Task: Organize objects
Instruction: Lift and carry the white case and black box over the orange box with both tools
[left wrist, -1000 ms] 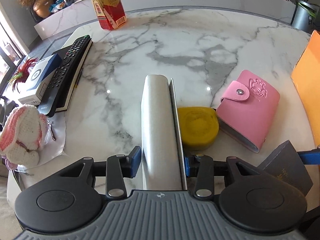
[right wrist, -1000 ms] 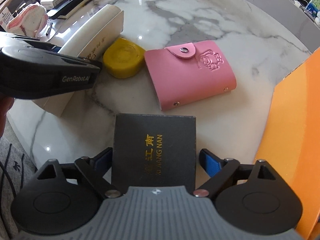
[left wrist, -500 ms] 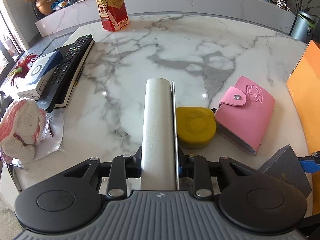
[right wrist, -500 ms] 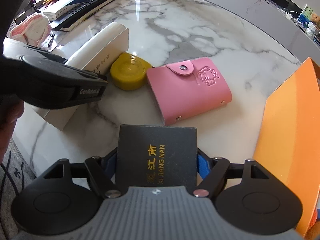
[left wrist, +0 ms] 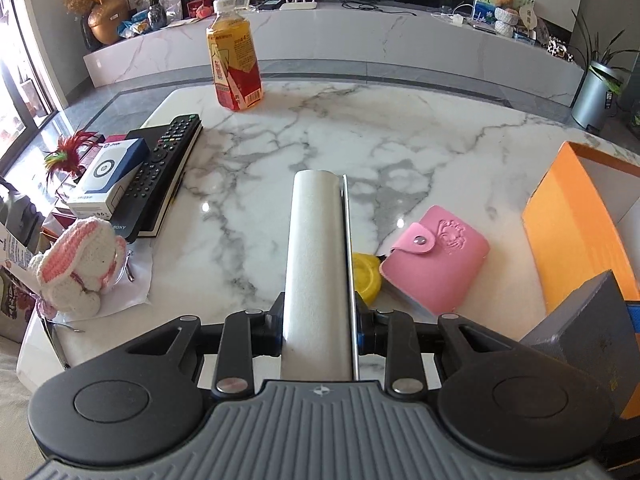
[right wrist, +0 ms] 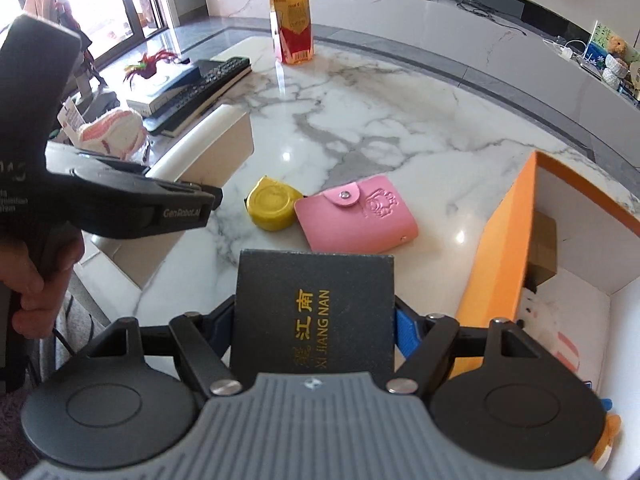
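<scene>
Left hand-held gripper [left wrist: 318, 316]: angled downward, being held above the tabletop [left wrist: 400, 152], clamped on a white box [left wrist: 316, 264].
Right hand-held gripper [right wrist: 314, 320]: tilted downward, pinching a black box [right wrist: 314, 312] beside the orange box [right wrist: 504, 256].

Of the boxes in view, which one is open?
The orange box at the table's right edge: its top is off and the white inside shows. The black box and white box in the grippers are closed.

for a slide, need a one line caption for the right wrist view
Right gripper clamps a black box above the marble table, beside an open orange box; pink wallet and yellow tape measure lie ahead.
</scene>
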A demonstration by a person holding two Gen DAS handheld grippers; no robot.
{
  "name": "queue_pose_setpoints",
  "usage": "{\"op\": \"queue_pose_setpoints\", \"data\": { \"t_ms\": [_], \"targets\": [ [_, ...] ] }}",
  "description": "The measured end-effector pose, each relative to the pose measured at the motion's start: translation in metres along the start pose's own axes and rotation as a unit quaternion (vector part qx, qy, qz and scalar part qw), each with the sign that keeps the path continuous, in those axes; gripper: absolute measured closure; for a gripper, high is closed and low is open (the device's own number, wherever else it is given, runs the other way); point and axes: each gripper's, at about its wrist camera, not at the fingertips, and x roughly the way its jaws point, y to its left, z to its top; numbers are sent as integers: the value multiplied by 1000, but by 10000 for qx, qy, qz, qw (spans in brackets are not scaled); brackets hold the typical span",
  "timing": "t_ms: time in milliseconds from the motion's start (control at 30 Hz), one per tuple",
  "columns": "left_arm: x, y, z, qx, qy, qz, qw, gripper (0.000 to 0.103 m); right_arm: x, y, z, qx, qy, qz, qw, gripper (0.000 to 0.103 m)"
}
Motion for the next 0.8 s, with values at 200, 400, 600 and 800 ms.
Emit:
{"op": "queue_pose_setpoints", "data": {
  "t_ms": [200,400,600,800],
  "targets": [
    [-30,-33,16,-145,-268,-329,9990,69,-44,-41,2,269,-338,-212,9988,26],
    [-54,-78,35,-20,-563,-794,9953,69,-81,-95,-10,547,-527,-581,9954,26],
    [-60,-125,47,218,-623,-1178,9908,69,-107,-152,-23,882,-617,-860,9905,26],
    [-51,-175,53,829,-585,-1465,9840,69,-109,-198,-37,1232,-626,-968,9857,26]
  ]
}}
